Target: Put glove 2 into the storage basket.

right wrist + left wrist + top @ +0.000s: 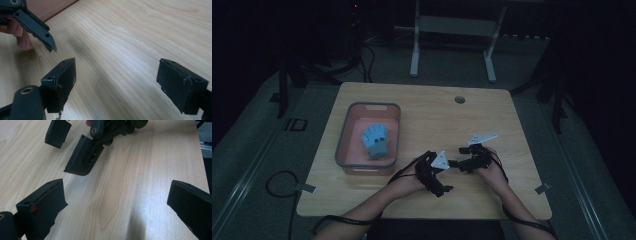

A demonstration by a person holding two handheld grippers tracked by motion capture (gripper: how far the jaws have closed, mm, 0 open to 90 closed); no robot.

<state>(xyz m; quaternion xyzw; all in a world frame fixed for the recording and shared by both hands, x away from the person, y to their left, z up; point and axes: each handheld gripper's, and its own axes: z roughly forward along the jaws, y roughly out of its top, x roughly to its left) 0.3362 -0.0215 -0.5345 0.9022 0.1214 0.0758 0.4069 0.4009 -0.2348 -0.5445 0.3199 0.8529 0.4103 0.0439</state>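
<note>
On the wooden table [432,115], near its front edge, my two grippers face each other tip to tip. My left gripper [446,173] [117,205] is open, with bare tabletop between its jaws. My right gripper [461,159] [117,82] is open too and holds nothing. The left gripper view shows the right gripper's jaws close ahead, at top left [75,150]. The right gripper view shows a left gripper jaw [35,27] and a fingertip [22,37] at its upper left. A blue glove-like thing [376,139] lies in a grey-rimmed pink tray [343,135] on the table's left side.
A round cable hole [459,99] sits near the table's far edge. A white desk frame [414,50] stands on the floor beyond. Cables [279,182] lie on the floor at the left. The tray's pink wall [55,7] shows at the top of the right gripper view.
</note>
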